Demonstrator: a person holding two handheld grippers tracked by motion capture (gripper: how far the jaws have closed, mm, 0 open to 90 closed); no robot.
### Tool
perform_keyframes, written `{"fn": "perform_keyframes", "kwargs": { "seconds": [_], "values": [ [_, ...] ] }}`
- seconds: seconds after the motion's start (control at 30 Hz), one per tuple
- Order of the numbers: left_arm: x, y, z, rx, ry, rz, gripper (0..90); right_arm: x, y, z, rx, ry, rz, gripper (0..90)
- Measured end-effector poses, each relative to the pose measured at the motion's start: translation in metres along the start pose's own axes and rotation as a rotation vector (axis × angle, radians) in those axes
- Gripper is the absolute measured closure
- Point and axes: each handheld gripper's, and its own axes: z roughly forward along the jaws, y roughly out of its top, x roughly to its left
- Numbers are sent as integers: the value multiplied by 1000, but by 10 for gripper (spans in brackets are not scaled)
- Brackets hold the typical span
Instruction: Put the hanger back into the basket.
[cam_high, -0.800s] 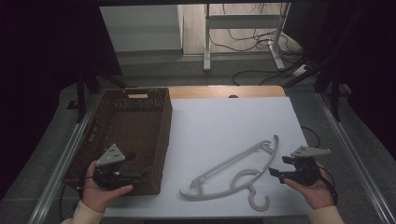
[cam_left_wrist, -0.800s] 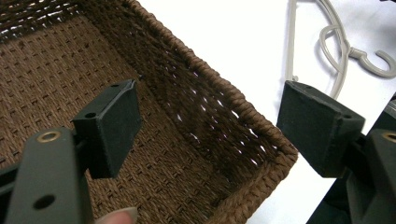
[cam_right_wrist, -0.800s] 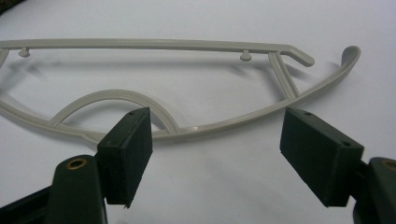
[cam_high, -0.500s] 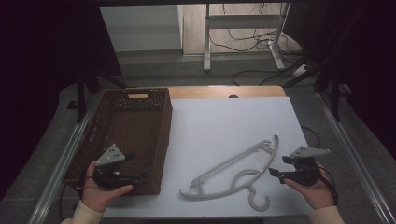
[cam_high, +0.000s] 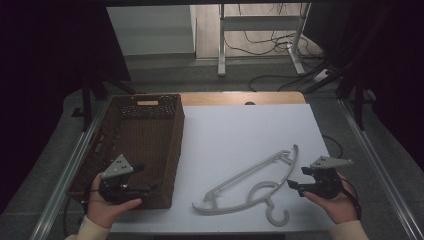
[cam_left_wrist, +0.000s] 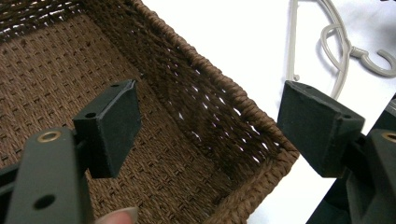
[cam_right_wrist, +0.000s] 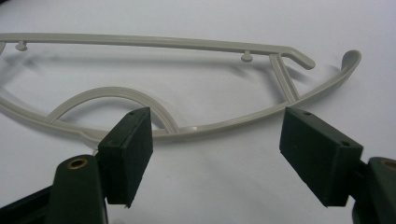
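A grey plastic clothes hanger (cam_high: 250, 181) lies flat on the white table top, hook toward the front edge. A brown woven basket (cam_high: 145, 145) stands at the table's left, nothing visible inside. My left gripper (cam_high: 150, 187) hovers over the basket's near right corner, open, jaws astride the basket's rim (cam_left_wrist: 243, 100) with nothing pressed. My right gripper (cam_high: 291, 183) sits just right of the hanger near the front edge, open and aimed at the hanger (cam_right_wrist: 196, 130), a short gap from it.
The white table top (cam_high: 240, 135) has a wooden strip along its far edge. Metal rails run down both sides. Beyond the table stand a metal frame (cam_high: 260, 40) and loose cables on the floor.
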Motion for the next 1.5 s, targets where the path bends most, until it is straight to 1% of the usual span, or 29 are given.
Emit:
{"fn": "perform_keyframes", "kwargs": {
  "seconds": [0.17, 0.33, 0.4, 0.53, 0.63, 0.77, 0.83, 0.93, 1.1, 1.17, 1.23, 1.3, 1.5],
  "values": [
    [-2, 1, 0, -2, -2, 5, 214, 0, 0, 1, 2, 0, -6, 256],
    [-8, 4, 2, 3, -17, 20, 214, 0, 0, 1, 3, 1, -4, 257],
    [-11, 5, 4, 4, -29, 28, 213, 0, 0, 1, 5, 2, -5, 257],
    [-13, 6, 6, -2, -87, 30, 213, 0, 0, 1, 7, 3, -5, 257],
    [-16, 7, 7, -1, -125, 50, 213, 0, 0, 1, 5, 3, -5, 257],
    [-21, 11, 9, 18, -165, 87, 214, 0, 0, 1, 6, 1, -2, 257],
    [-24, 13, 11, 26, -177, 100, 213, 0, 0, 1, 6, 1, -2, 257],
    [-28, 16, 13, 35, -192, 104, 213, 0, 0, 1, 6, 3, -2, 257],
    [-36, 22, 20, 44, -209, 125, 216, 0, 0, 2, 5, 5, -2, 257],
    [-41, 26, 23, 50, -212, 146, 218, 0, 0, 2, 4, 6, 1, 257],
    [-47, 30, 26, 49, -229, 173, 221, 0, 0, 2, 4, 6, 1, 257],
    [-53, 34, 30, 62, -241, 198, 226, -1, 0, 2, 5, 7, 2, 257],
    [-65, 41, 47, 99, -291, 231, 241, -2, 0, 3, 6, 9, 1, 257]
  ]
}}
